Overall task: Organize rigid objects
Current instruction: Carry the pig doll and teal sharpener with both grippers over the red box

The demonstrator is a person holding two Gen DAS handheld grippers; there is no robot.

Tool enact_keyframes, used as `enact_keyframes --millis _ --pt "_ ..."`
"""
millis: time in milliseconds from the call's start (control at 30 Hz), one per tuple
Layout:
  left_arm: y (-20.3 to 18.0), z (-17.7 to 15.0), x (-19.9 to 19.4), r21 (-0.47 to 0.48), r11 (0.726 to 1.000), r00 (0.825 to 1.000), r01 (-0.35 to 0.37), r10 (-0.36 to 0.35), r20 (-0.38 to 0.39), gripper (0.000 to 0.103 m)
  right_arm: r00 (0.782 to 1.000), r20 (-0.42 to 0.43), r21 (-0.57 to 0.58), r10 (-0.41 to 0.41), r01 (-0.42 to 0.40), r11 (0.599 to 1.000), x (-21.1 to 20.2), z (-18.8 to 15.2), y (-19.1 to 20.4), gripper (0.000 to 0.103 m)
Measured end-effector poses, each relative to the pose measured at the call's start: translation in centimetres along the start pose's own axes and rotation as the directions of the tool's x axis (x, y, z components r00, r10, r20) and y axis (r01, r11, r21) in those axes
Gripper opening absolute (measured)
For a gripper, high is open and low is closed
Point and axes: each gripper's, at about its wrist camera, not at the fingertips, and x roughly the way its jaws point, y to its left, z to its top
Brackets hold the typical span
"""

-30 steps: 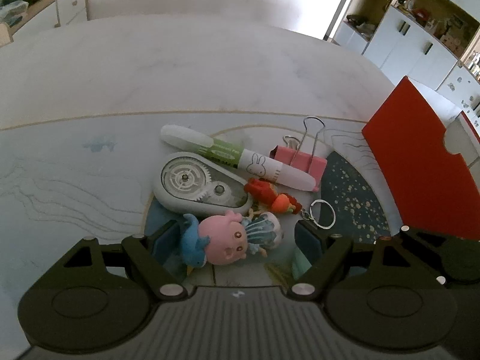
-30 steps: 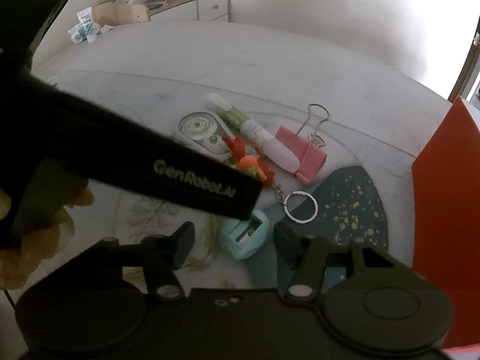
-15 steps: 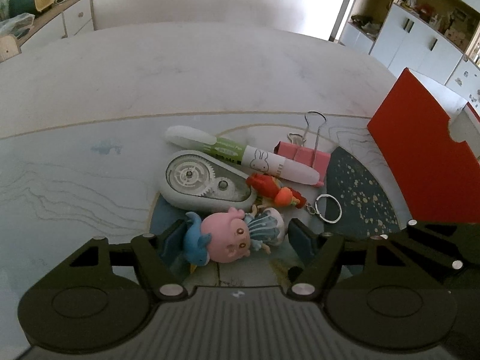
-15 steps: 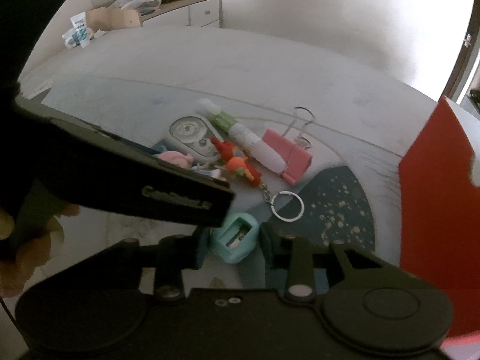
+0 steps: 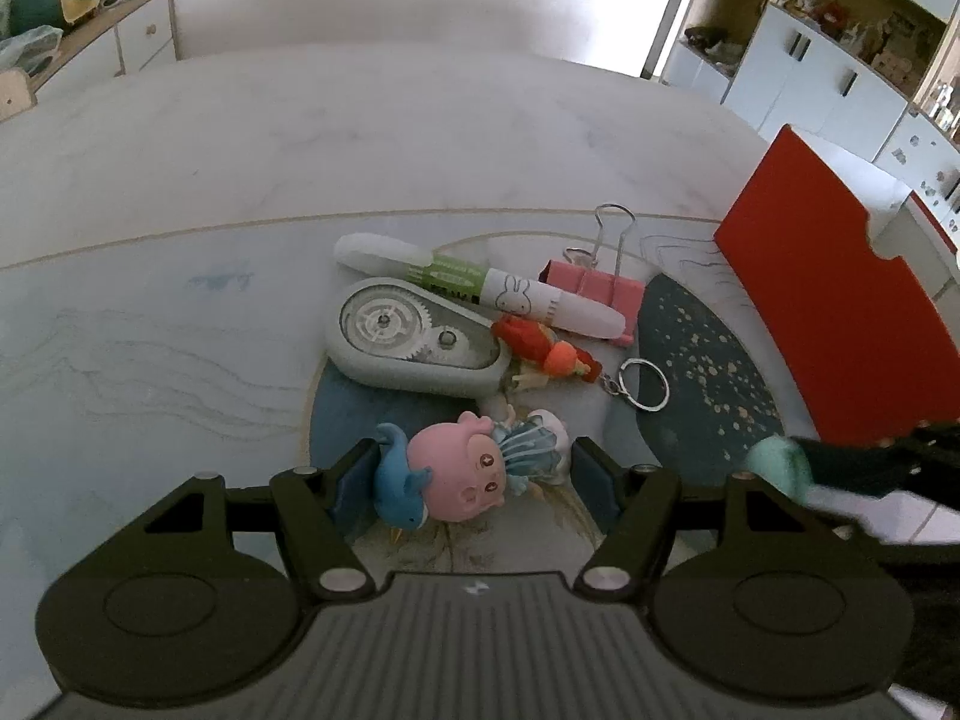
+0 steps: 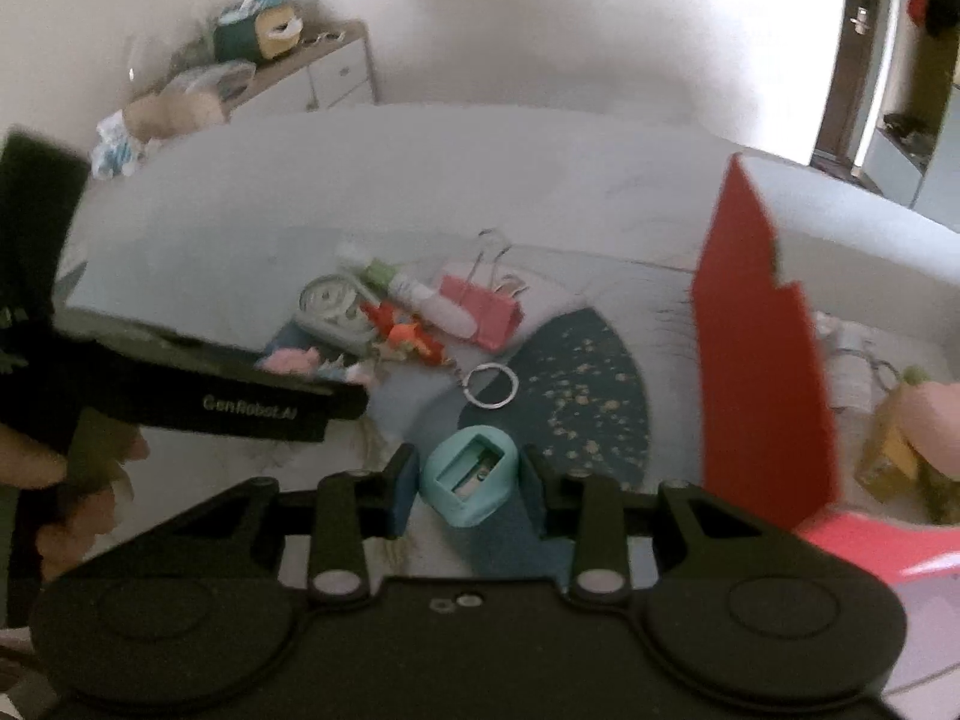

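Observation:
My left gripper (image 5: 474,480) has its fingers on both sides of a pink-headed doll figure with a blue bird (image 5: 462,474) that lies on the mat. My right gripper (image 6: 468,483) is shut on a teal pencil sharpener (image 6: 469,480) and holds it above the mat. The sharpener also shows at the right of the left wrist view (image 5: 777,468). Beyond the doll lie a grey correction tape dispenser (image 5: 408,342), a white and green marker (image 5: 480,288), a pink binder clip (image 5: 594,288) and a red-orange keychain figure (image 5: 546,354) with a ring.
A red box (image 5: 840,324) stands open at the right; in the right wrist view (image 6: 762,360) several items show inside it. The patterned mat (image 5: 702,384) covers a white table. A cabinet (image 5: 90,48) stands at the far left.
My right gripper closed on the teal sharpener and lifted it, swinging toward the red box. My left gripper narrowed around the doll.

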Motion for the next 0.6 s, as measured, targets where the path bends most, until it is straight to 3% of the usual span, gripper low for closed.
enact_keyframes --millis 600 --pt "-1.7 0.6 -6.3 0.003 0.996 0.994 0.085 -0.085 0.064 0.069 0.995 0.097 0.069 -0.039 0.033 0.997 -7.8 1.0 -2.7 0.035"
